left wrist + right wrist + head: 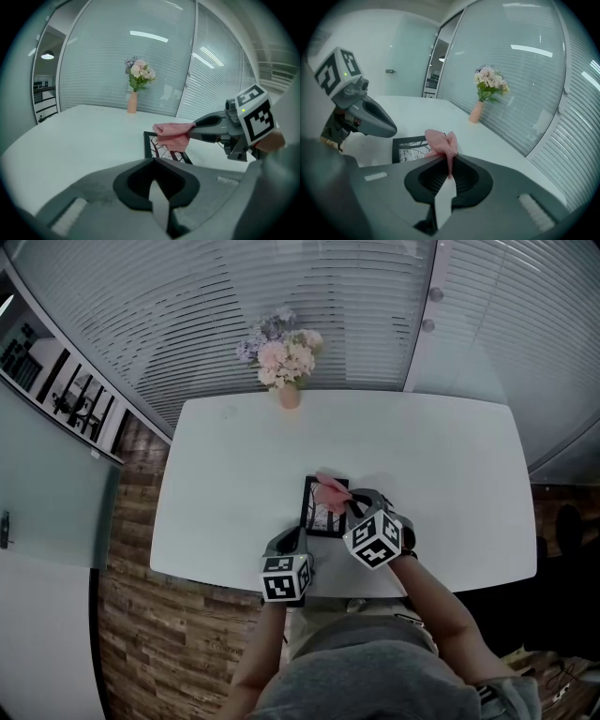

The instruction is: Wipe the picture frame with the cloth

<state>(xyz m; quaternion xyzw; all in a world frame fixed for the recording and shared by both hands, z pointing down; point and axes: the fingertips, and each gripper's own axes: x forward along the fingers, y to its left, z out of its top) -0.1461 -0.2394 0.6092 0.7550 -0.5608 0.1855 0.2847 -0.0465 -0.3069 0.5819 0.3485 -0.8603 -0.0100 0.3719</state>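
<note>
Left gripper (pixel 298 534): nearest the person's body, jaws pressed together with nothing between them, as its own view (pixel 152 160) shows; its tip sits just beside the near left corner of the frame.
Right gripper (pixel 345 502): jaws clamped on a pink cloth (pixel 440 140), the fabric bunched and sticking up past the tip (pixel 450 161); the gripper reaches in over the frame from the right.
Cloth: small, pink and crumpled (pixel 330 491), hanging over the far right part of the frame; seen from the left gripper (pixel 171 136) its lower edge overlaps the frame, but contact cannot be made out.
Picture frame (pixel 317 512): lying flat on the table, near its front edge and directly ahead of the person; thin black border, pale picture with dark branching lines (pixel 410 149).
Table (pixel 234 484): white, with rounded corners.
Vase (pixel 290 396): at the far edge, well apart from the frame, holding pink and lilac flowers (pixel 281 352).
Hidden: the frame's right side lies under the cloth and right gripper in the head view; its near edge (pixel 161 150) is cut off by the left gripper's body.
</note>
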